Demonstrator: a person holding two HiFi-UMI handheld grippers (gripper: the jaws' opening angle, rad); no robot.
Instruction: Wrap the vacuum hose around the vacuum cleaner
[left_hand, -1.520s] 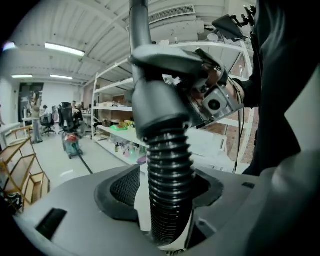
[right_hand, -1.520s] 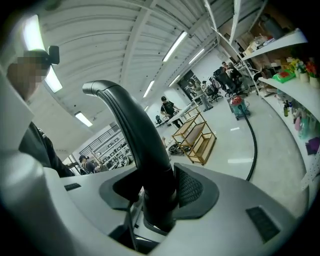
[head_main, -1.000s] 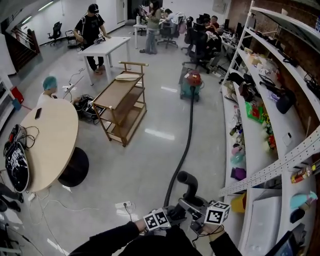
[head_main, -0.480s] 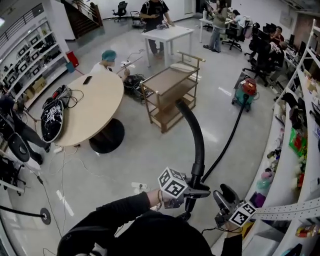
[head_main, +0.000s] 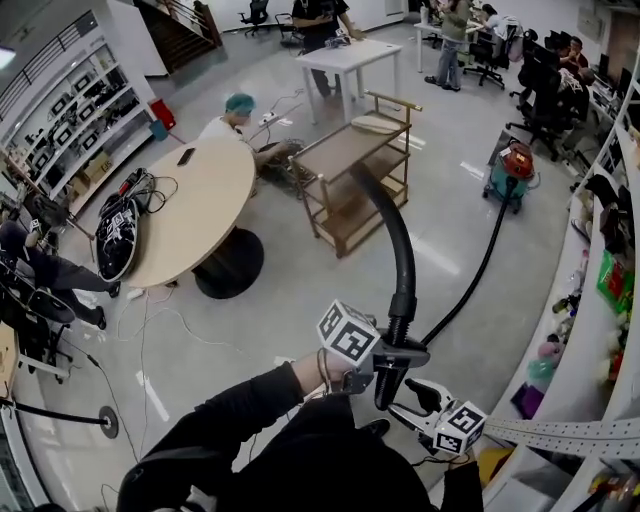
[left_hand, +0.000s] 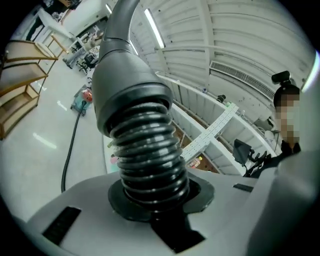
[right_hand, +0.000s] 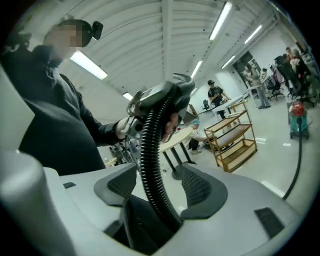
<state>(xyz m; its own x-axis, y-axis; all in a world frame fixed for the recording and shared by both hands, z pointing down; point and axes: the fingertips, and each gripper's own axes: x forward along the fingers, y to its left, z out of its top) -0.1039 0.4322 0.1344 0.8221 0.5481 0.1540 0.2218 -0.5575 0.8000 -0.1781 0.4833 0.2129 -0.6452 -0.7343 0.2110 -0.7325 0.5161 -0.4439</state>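
Note:
The black ribbed vacuum hose (left_hand: 147, 155) ends in a grey curved tube (head_main: 398, 240). My left gripper (head_main: 392, 358) is shut on the hose just below the tube's cuff and holds the tube upright. From there the hose (head_main: 480, 270) trails across the floor to the red and green vacuum cleaner (head_main: 515, 170), far off at the upper right. My right gripper (head_main: 422, 397) sits lower and to the right. Its jaws have just been opening. The hose (right_hand: 152, 170) runs between them, and both pads (right_hand: 197, 187) stand off it.
A round wooden table (head_main: 190, 210) stands to the left, with a wooden cart (head_main: 360, 170) beyond the tube. White shelves (head_main: 610, 290) line the right side. Cables (head_main: 150, 330) lie on the floor near the table. People sit and stand at the back.
The left gripper has lifted the hose end so the curved tube now stands tall. The right gripper has dropped lower along the hose and its jaws stand wider. The view has swung left.

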